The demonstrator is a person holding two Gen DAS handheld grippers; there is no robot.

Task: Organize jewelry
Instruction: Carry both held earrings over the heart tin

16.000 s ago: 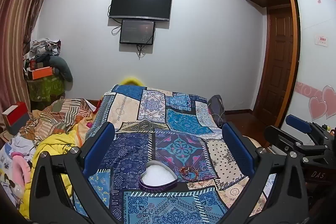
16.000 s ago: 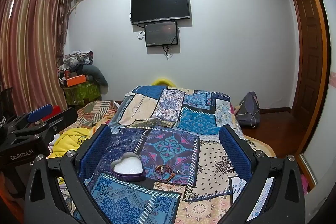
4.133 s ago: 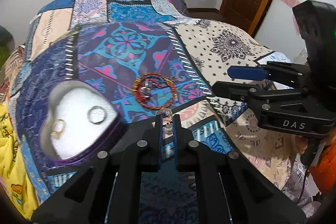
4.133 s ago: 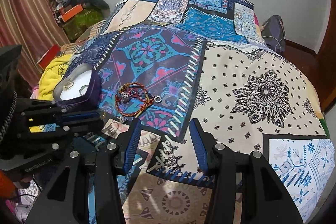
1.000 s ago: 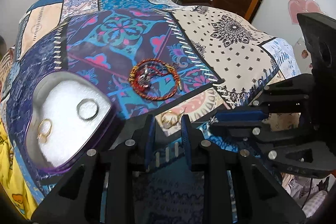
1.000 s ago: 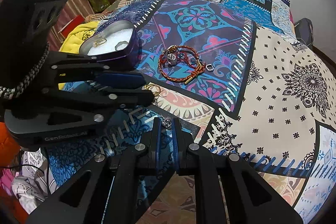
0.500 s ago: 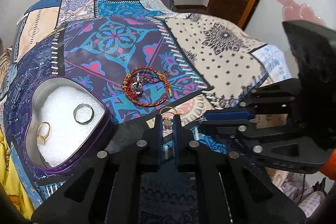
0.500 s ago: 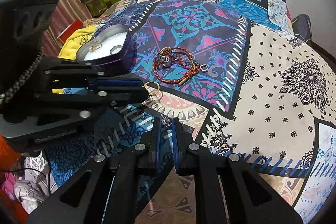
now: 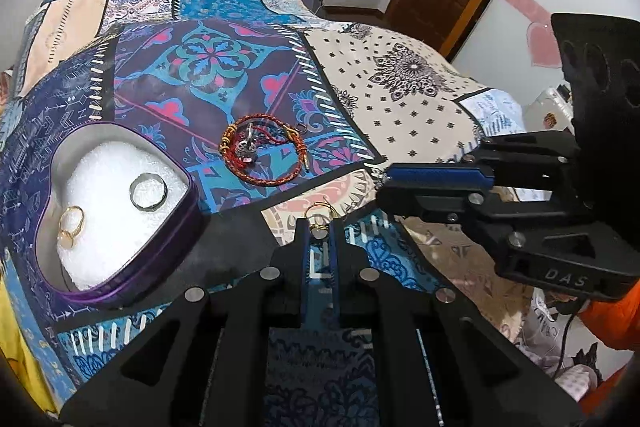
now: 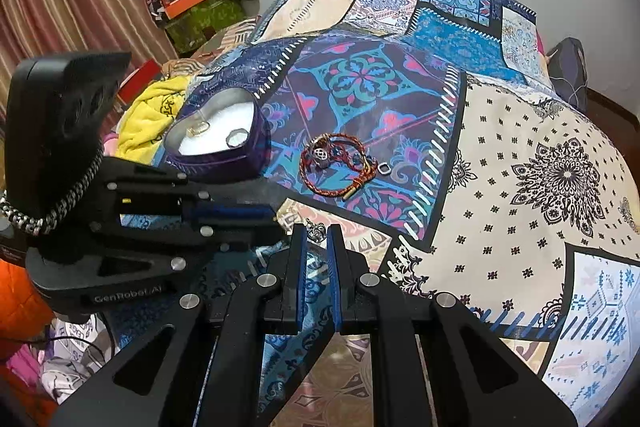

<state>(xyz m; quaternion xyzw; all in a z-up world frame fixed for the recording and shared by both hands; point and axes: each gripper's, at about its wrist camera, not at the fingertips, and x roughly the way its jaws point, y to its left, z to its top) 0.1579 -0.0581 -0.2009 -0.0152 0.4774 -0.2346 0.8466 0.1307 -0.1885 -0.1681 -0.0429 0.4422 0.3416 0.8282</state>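
While both tools point down at the quilt [image 10: 520,131] | left gripper [image 9: 319,227] clenched on gold ring [image 9: 318,217] | right gripper [image 10: 316,233] clenched on silver charm [image 10: 315,231] | heart box [image 9: 60,155] left of braided bracelet [image 9: 264,155]

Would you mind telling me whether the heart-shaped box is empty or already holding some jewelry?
Not empty. The heart-shaped box is open, with a silver ring and a gold ring lying on its white padding.
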